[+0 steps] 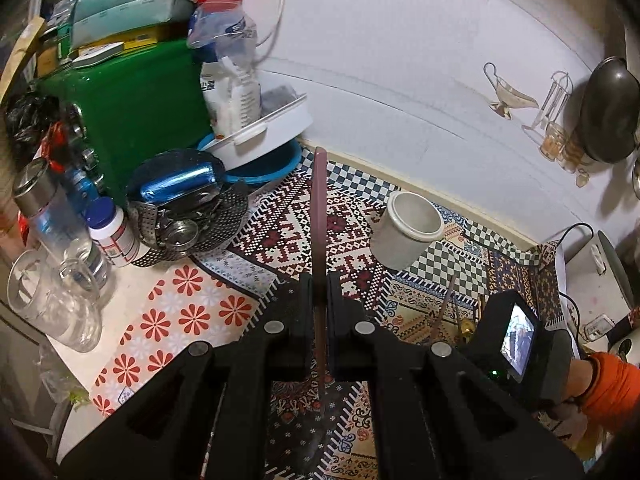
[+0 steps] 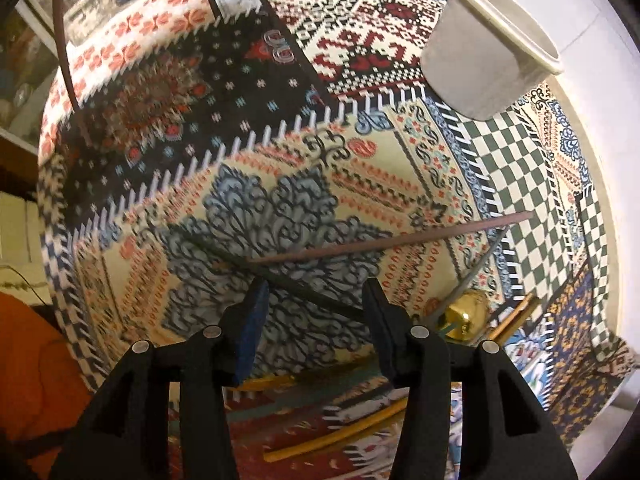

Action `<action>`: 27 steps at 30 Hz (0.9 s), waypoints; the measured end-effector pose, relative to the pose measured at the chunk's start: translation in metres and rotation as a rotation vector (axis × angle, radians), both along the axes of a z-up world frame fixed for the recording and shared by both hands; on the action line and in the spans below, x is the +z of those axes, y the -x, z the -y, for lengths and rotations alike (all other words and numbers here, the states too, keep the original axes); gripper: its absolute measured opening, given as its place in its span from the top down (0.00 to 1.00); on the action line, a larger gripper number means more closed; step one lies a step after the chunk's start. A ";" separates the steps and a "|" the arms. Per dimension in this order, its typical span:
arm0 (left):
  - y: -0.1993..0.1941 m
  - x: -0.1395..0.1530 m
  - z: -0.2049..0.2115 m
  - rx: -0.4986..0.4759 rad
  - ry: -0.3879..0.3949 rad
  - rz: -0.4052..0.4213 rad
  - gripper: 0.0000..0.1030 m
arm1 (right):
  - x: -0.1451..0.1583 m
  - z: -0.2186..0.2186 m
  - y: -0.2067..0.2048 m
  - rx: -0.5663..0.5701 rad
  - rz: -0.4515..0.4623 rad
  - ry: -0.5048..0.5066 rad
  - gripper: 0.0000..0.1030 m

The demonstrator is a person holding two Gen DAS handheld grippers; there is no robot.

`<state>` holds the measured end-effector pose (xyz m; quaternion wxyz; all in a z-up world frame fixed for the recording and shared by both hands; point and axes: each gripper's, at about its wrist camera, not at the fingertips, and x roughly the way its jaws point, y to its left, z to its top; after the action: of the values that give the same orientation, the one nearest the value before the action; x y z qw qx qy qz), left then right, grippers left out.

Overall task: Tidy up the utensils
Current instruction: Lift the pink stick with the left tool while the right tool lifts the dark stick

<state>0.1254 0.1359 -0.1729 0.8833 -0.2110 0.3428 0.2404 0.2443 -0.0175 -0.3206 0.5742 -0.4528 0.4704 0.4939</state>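
Left claw (image 1: 319, 300) clamped on chopstick (image 1: 319, 216), held above table (image 2: 280, 208); long axis along fingers, tip pointing forward, left of cup (image 1: 408, 236). Right claw (image 2: 316, 312) apart, empty, over second chopstick (image 2: 392, 240) lying on table. Judgement: tilt tip down, centre over cup mouth before release.

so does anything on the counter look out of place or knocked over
Nothing looks spilled or broken. The white cup stands upright and empty, while loose chopsticks lie scattered at angles on the patterned cloth. The left gripper holds one brown chopstick.
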 end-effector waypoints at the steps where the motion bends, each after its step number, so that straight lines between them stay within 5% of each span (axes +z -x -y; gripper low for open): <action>1: 0.001 0.000 0.000 0.003 0.000 0.001 0.96 | 0.000 0.003 -0.001 0.003 -0.007 0.004 0.57; 6: 0.005 0.000 0.001 0.011 0.009 0.002 0.96 | -0.005 0.014 -0.003 -0.010 0.003 0.017 0.57; 13: 0.004 0.002 0.005 -0.008 0.006 -0.001 0.96 | -0.011 0.016 -0.020 -0.116 -0.062 -0.013 0.94; 19: 0.001 0.004 0.010 -0.038 -0.002 -0.003 0.96 | 0.000 0.018 -0.033 -0.200 -0.076 -0.074 0.94; 27: -0.015 0.014 0.016 -0.098 -0.018 0.012 0.96 | 0.054 0.047 -0.065 -0.384 -0.034 -0.260 0.94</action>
<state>0.1406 0.1197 -0.1587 0.8979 -0.1876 0.3453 0.1984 0.3097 -0.0648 -0.2662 0.7031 -0.2687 0.4901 0.4395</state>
